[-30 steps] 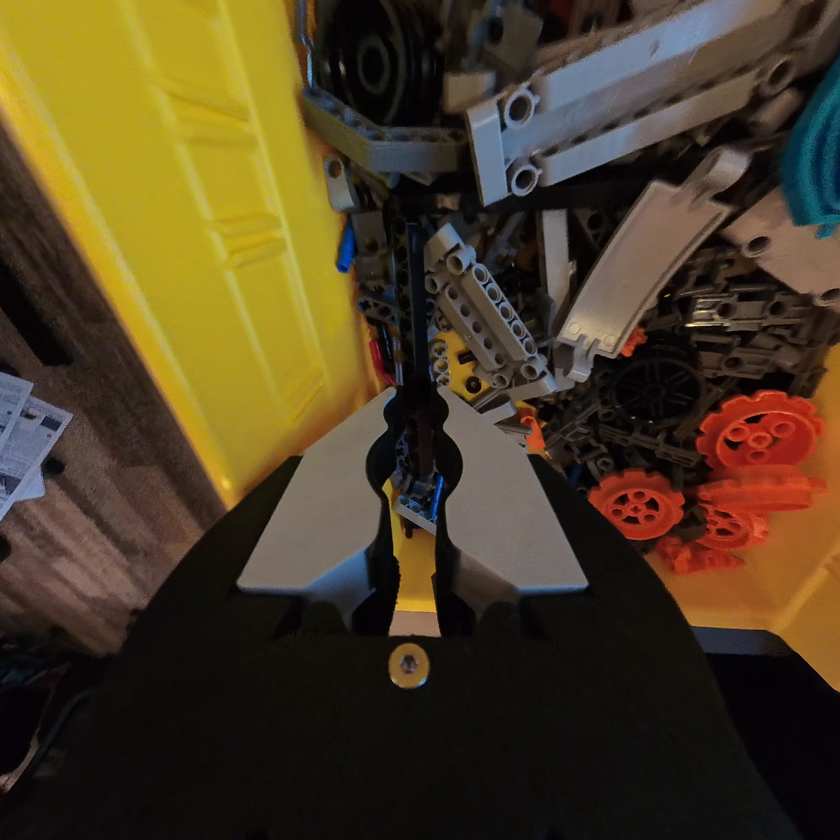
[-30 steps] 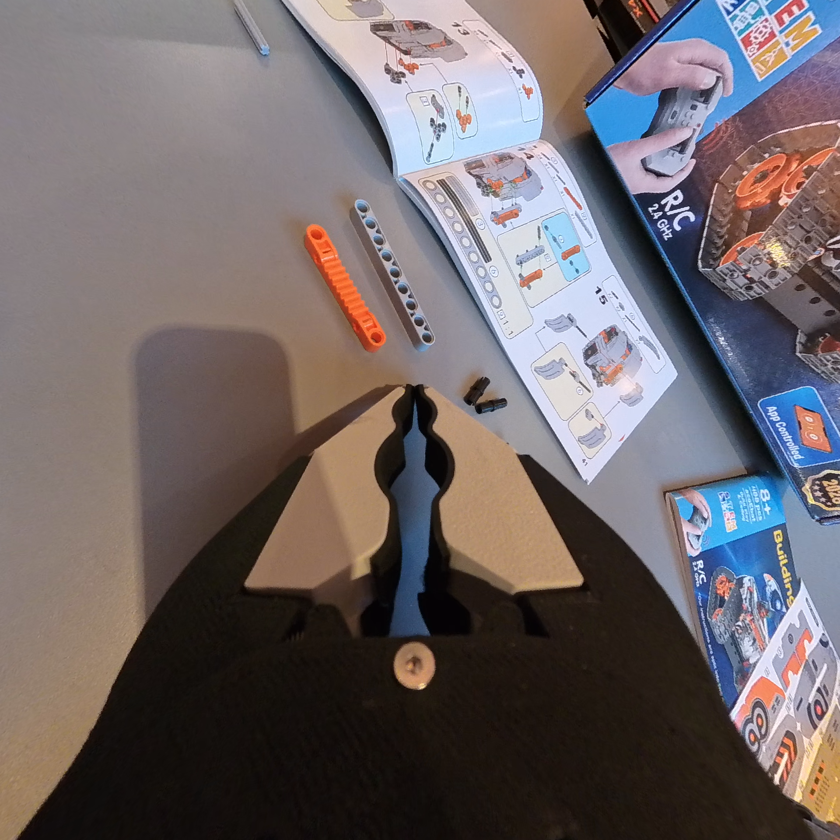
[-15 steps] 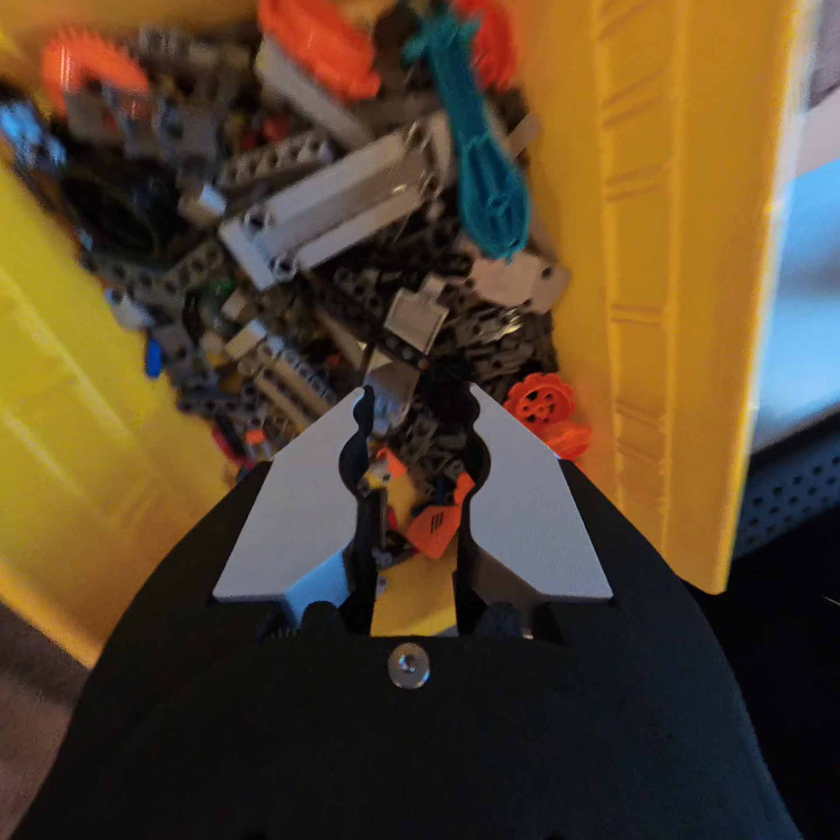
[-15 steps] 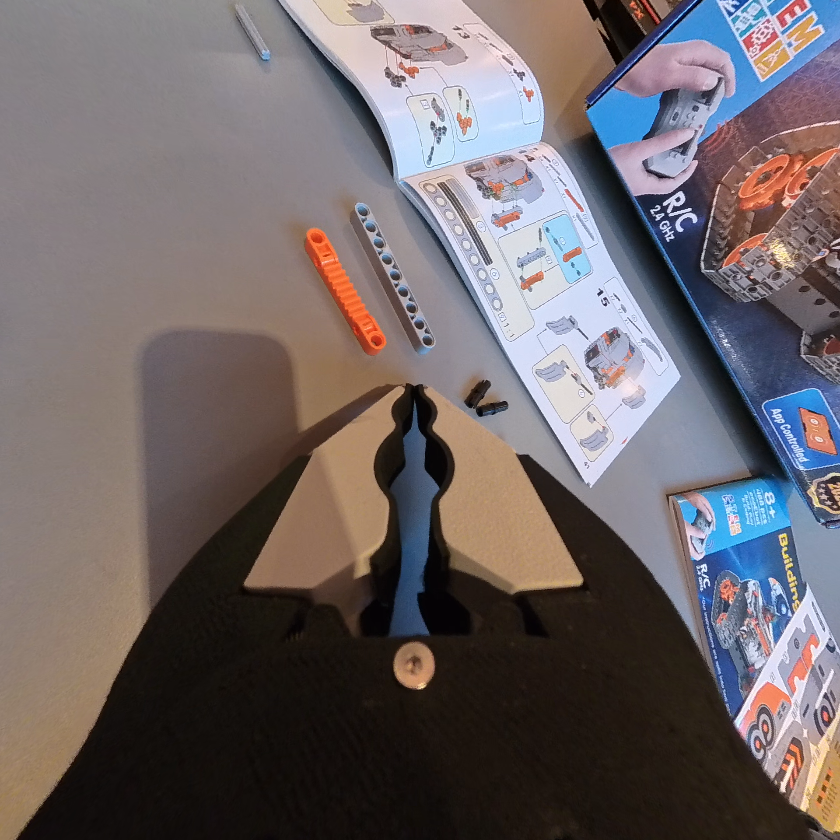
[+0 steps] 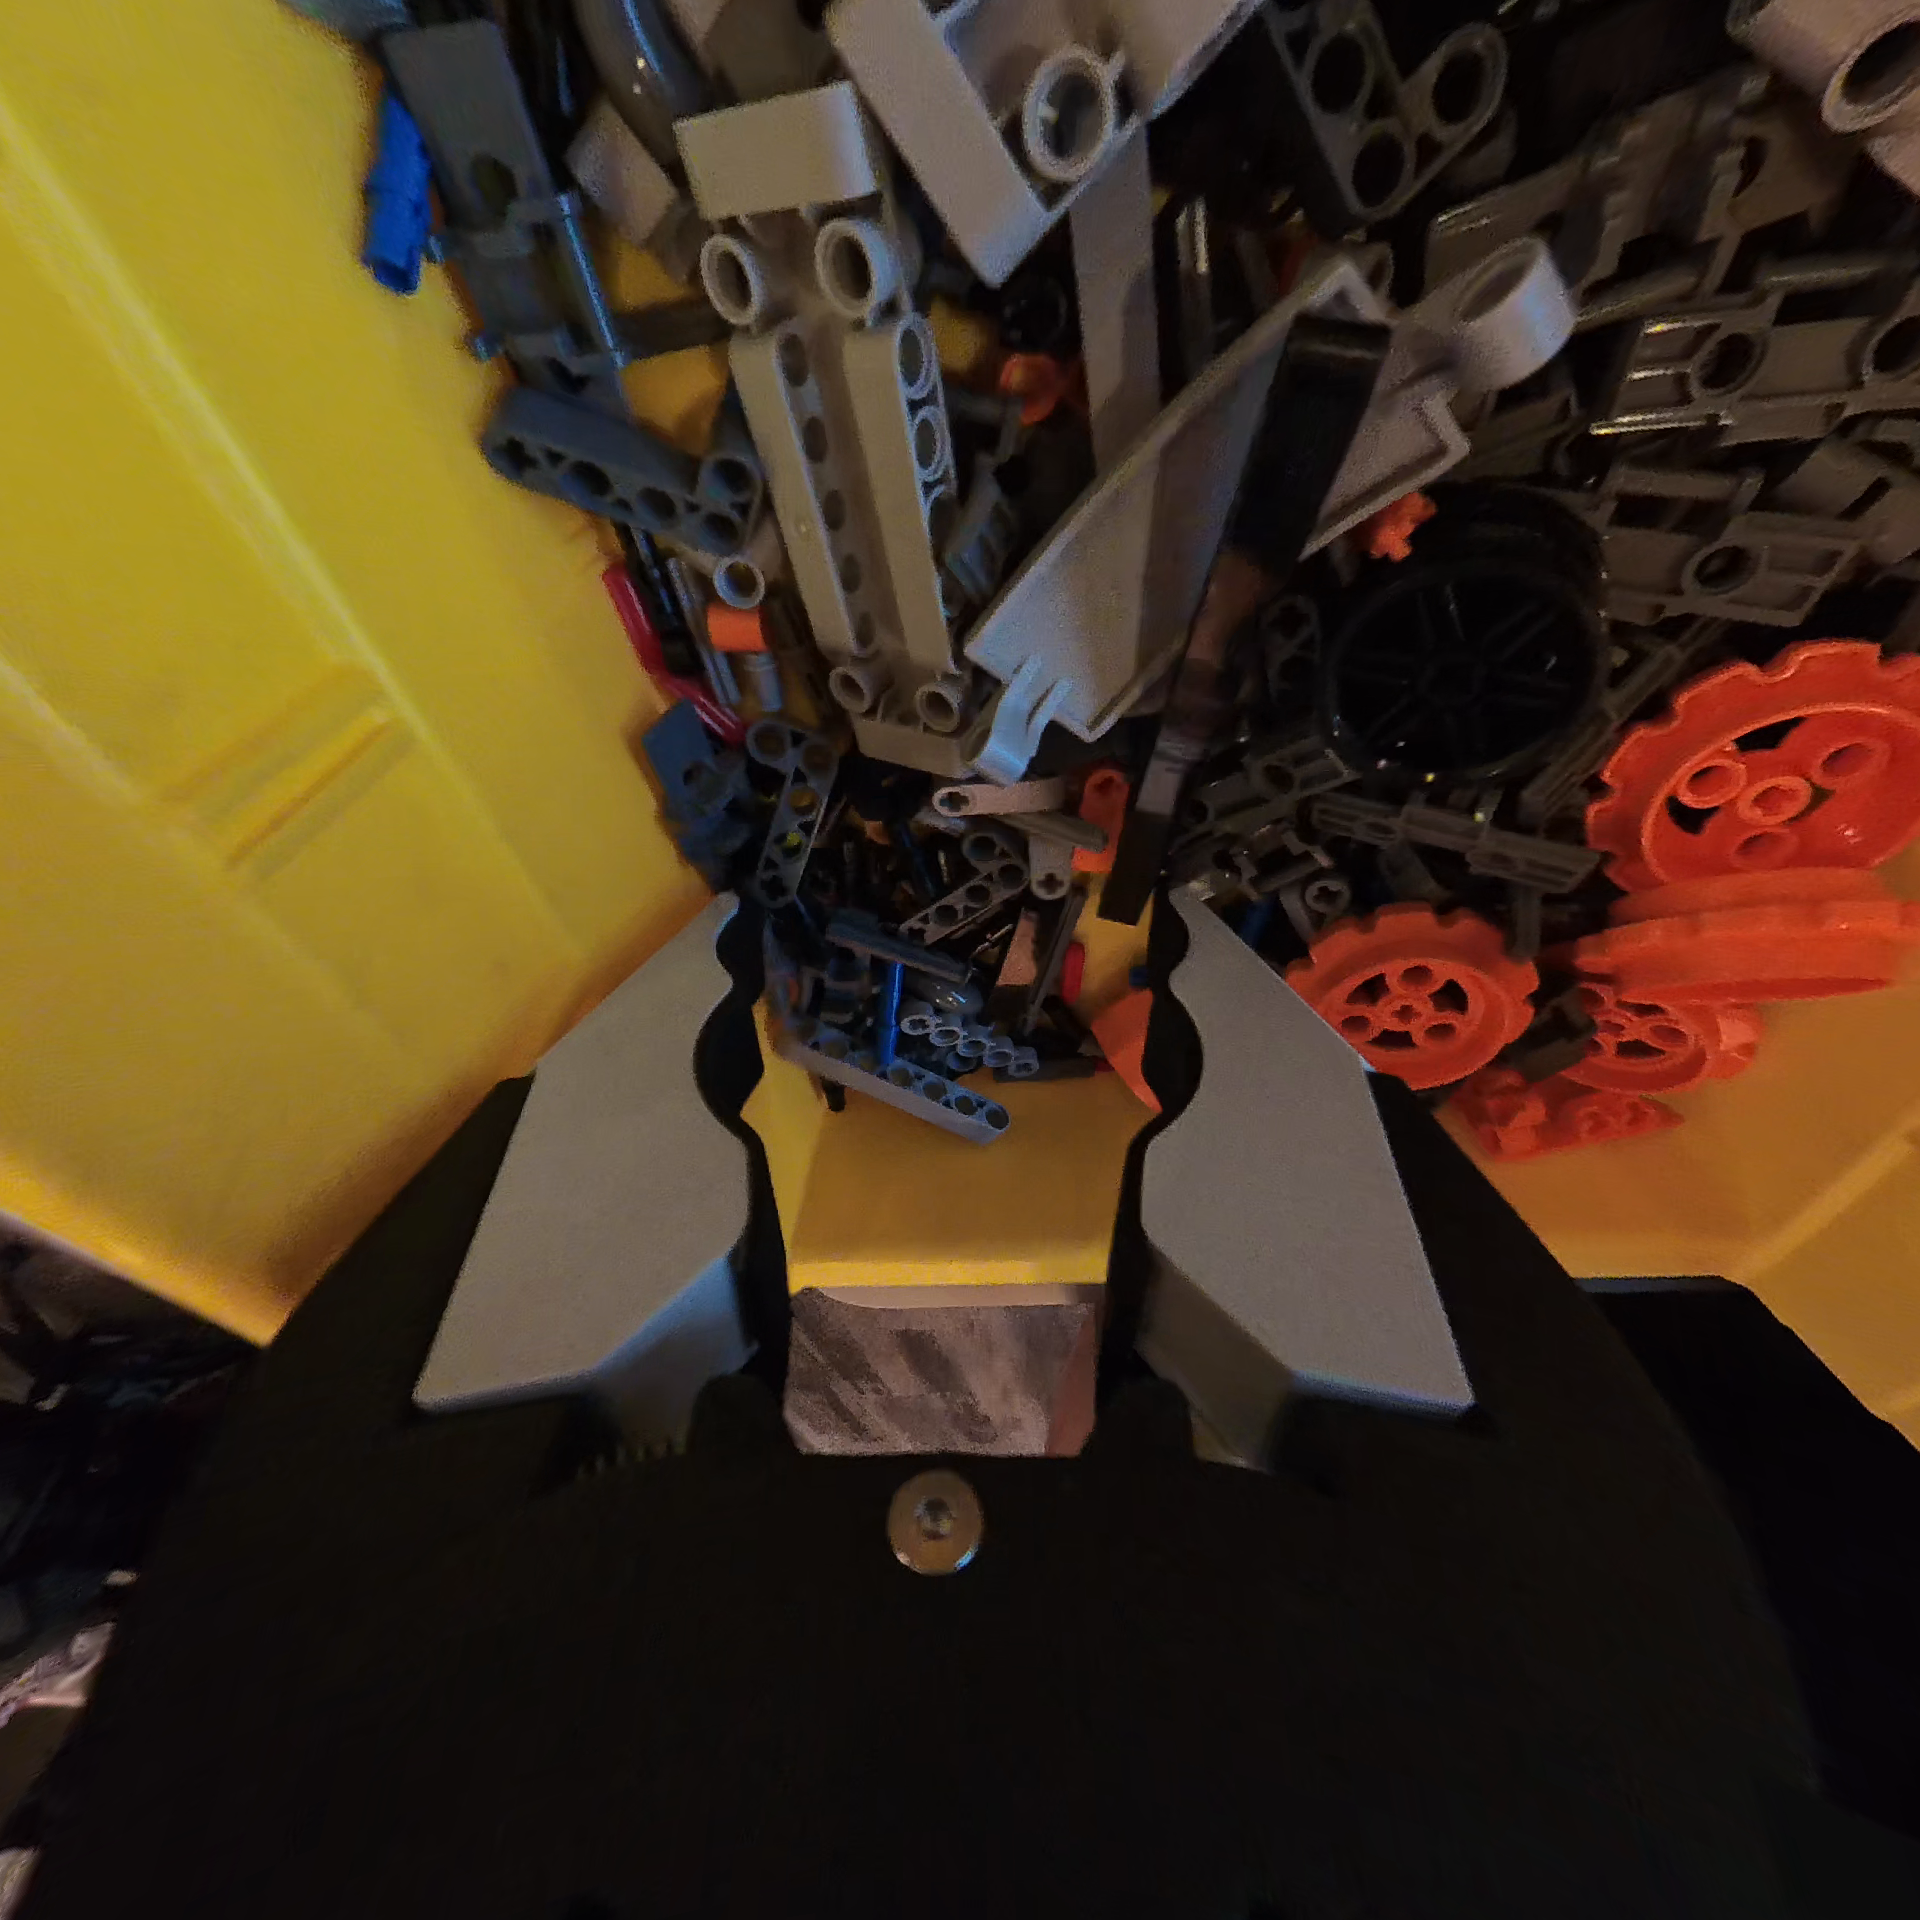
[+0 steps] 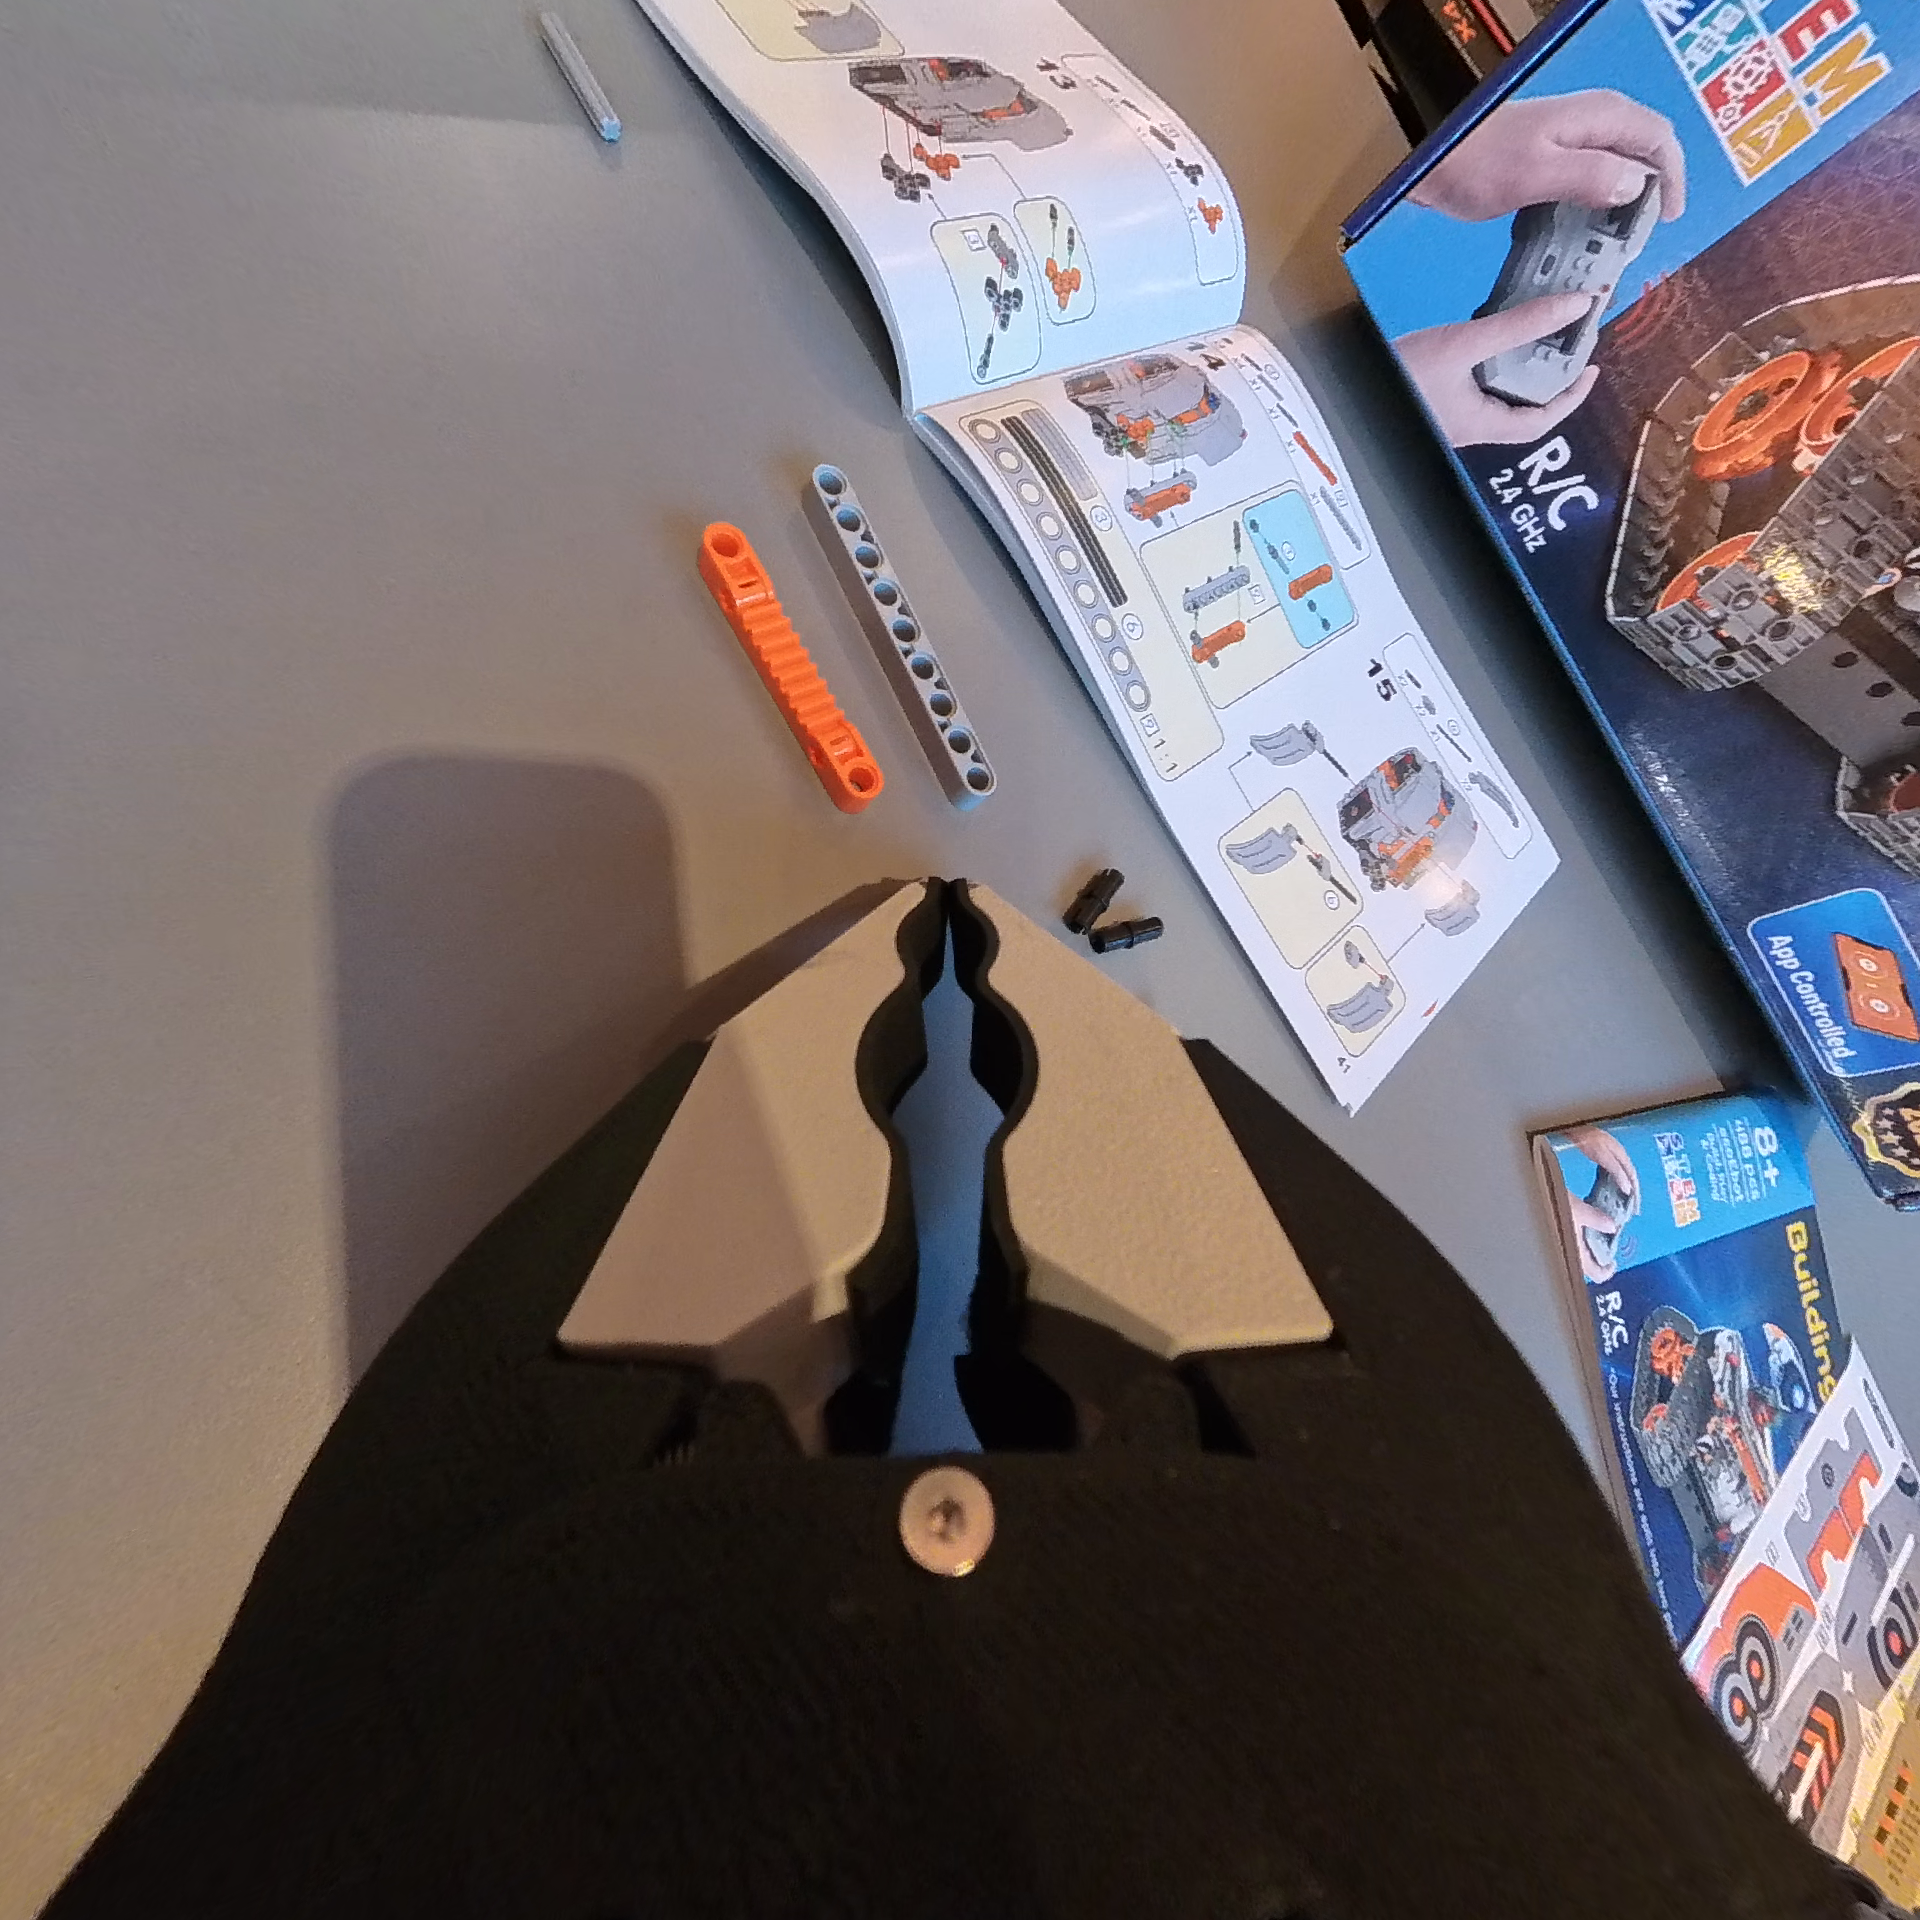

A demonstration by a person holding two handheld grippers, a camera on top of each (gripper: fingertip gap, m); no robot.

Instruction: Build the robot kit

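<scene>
Closed hand-held gripper above grey table, orange toothed bar ahead

Loose building pieces are crowding the yellow bin, leaving bare floor only near its corner. Bare grey table is lying open left of the orange rack.

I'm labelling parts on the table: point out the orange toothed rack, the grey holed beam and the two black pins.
orange toothed rack (image 6: pixel 787 665), right wrist view, toothed middle.
grey holed beam (image 6: pixel 902 636), right wrist view, mid-length.
black pins (image 6: pixel 1125 932), right wrist view, nearer pin's body.
</scene>
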